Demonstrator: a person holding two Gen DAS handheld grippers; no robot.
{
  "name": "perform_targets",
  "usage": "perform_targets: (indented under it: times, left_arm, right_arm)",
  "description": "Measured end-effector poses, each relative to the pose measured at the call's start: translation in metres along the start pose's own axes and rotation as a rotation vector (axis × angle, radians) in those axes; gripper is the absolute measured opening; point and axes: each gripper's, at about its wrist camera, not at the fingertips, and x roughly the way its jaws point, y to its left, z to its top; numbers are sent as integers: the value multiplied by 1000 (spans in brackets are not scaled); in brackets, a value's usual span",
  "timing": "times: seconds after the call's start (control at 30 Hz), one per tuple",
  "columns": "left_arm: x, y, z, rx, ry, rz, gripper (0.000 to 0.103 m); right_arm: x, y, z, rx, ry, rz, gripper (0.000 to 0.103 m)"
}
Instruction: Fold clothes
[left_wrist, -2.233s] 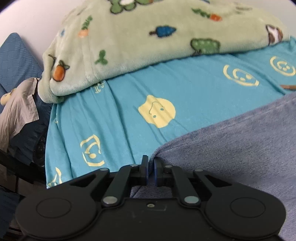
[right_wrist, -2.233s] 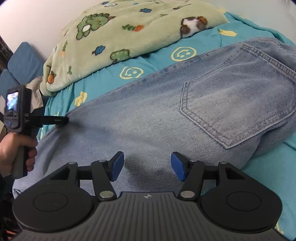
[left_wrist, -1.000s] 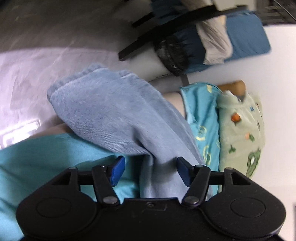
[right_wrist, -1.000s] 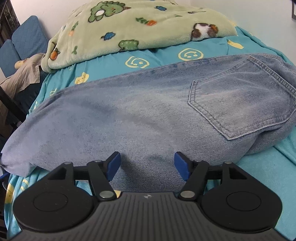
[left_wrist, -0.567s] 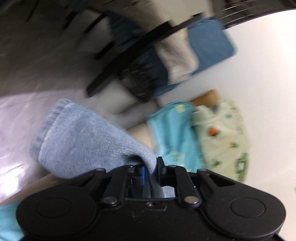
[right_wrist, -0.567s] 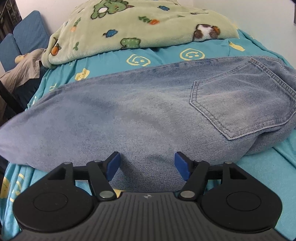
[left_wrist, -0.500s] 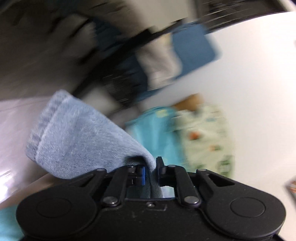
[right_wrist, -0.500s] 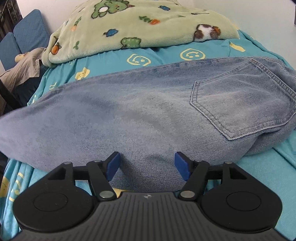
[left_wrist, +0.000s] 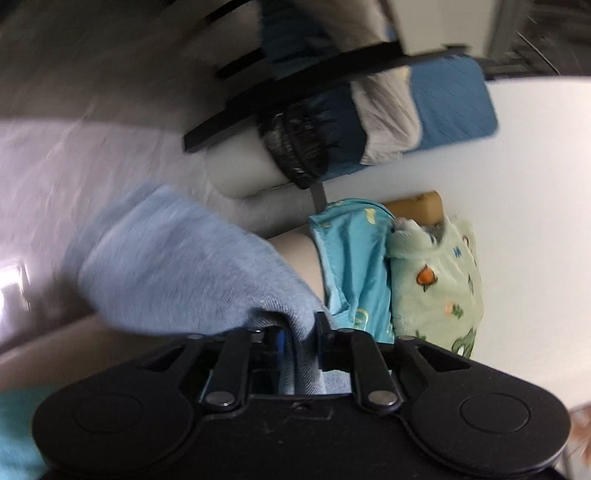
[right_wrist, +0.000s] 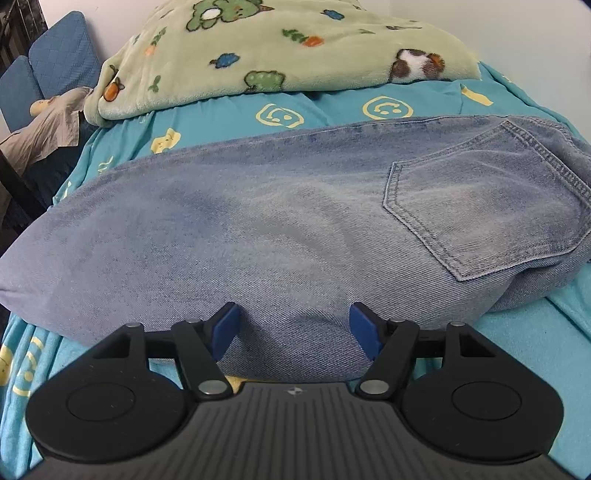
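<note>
Left gripper (left_wrist: 299, 338): jaws nearly closed, just eased wider, fold of jeans (right_wrist: 280, 236) pinched between them; leg end hangs blurred left of jaws. Jeans lie across teal bedsheet (right_wrist: 325, 107), back pocket toward right, green fleece blanket (right_wrist: 280, 48) behind. Right gripper (right_wrist: 293, 326): jaws wide apart over near edge of jeans, denim bulging between pads (right_wrist: 225, 326), no grip visible.

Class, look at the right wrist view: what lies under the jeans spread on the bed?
The jeans rest on a teal sheet with yellow smiley prints, which shows around their edges. Whatever lies directly beneath the denim is covered and cannot be seen.
</note>
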Motion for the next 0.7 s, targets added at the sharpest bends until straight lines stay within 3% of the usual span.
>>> perform_targets:
  times: [0.03, 0.07, 0.1, 0.27, 0.37, 0.47, 0.57, 0.6, 0.7]
  left_arm:
    - [-2, 4, 1, -34, 0, 9, 39]
    - [-4, 9, 2, -67, 0, 17, 53]
    - [-3, 12, 4, -91, 7, 21, 57]
    - [8, 21, 17, -146, 6, 21, 57]
    - [12, 23, 26, -135, -41, 35, 57]
    - [11, 27, 41, -111, -109, 69, 47]
    - [14, 24, 52, -67, -113, 66, 17]
    - [15, 18, 53, -32, -109, 74, 8]
    - [4, -20, 45, 192, -159, 105, 5]
  right_arm:
    - [0, 0, 0, -1, 0, -1, 70]
    - [0, 0, 0, -2, 1, -2, 70]
    - [1, 1, 0, -5, 1, -3, 70]
    - [2, 2, -1, -19, 2, -9, 72]
    - [2, 4, -1, -24, 2, -12, 72]
    - [2, 4, 0, -21, 3, -14, 72]
    - [2, 4, 1, -14, 4, -12, 72]
    - [2, 4, 2, -12, 4, -11, 72]
    - [1, 4, 3, -6, 3, -10, 72]
